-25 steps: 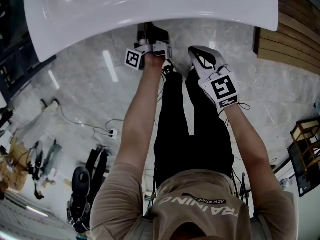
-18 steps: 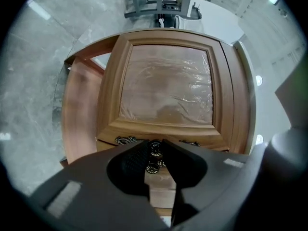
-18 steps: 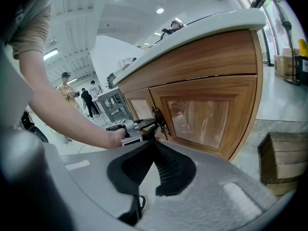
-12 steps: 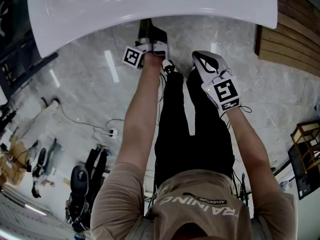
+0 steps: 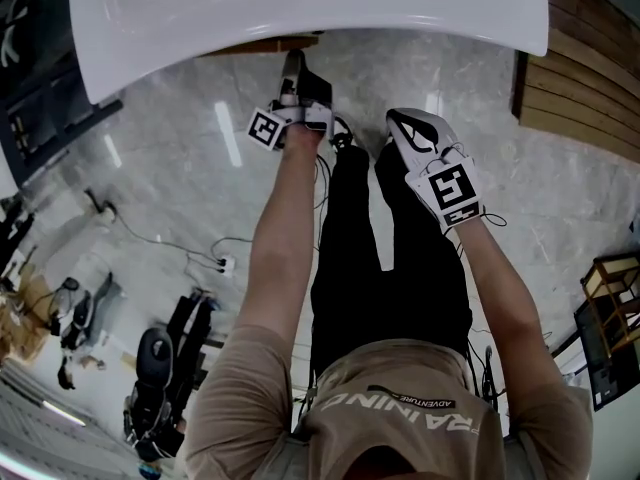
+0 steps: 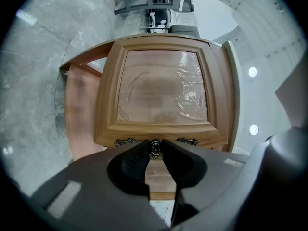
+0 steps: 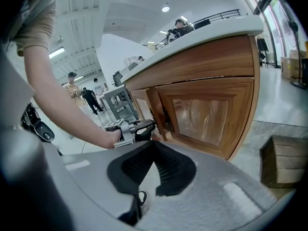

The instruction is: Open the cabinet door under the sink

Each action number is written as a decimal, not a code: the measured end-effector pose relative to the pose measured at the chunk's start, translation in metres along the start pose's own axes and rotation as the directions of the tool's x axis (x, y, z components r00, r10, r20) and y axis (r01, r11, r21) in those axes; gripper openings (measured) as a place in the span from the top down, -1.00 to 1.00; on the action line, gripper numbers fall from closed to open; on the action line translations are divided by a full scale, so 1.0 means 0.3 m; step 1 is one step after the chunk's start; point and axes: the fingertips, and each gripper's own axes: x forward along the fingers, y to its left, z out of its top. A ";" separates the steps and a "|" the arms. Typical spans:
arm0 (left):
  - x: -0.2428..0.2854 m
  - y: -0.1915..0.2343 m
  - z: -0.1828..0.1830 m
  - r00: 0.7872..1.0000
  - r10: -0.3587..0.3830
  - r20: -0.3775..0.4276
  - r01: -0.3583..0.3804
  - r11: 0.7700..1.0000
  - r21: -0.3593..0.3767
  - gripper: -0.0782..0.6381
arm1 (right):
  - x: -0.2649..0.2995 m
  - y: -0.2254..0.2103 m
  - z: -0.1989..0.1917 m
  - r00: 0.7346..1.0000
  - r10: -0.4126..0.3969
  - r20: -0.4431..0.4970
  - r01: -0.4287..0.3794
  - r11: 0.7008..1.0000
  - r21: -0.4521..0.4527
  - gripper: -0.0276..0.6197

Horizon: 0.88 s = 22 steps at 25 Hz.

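Door (image 6: 161, 90) ajar under the sink (image 5: 300, 8).
Left gripper (image 6: 155, 142) clamps the door's knob (image 6: 155, 149); right gripper (image 7: 153, 141) hangs apart from the door, clenched on nothing.

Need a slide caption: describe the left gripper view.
Left gripper grips the knob of the wooden cabinet door, standing ajar.

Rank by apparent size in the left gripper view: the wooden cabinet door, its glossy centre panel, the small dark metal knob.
Largest: wooden cabinet door
Then: glossy centre panel
Smallest: small dark metal knob
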 end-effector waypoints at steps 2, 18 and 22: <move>-0.034 0.002 0.004 1.000 -0.002 -0.011 0.002 1.000 0.003 0.50 | -0.002 0.005 -0.002 1.000 0.008 0.000 -0.008 1.000 -0.011 0.91; -0.185 0.007 0.004 0.992 0.018 -0.127 -0.017 1.000 0.014 0.50 | 0.048 0.200 -0.022 0.999 0.043 -0.027 -0.044 0.998 -0.052 0.91; -0.235 -0.006 0.012 0.981 -0.002 -0.196 0.005 1.000 0.011 0.50 | 0.080 0.276 -0.022 0.999 0.023 -0.026 -0.024 0.998 -0.052 0.91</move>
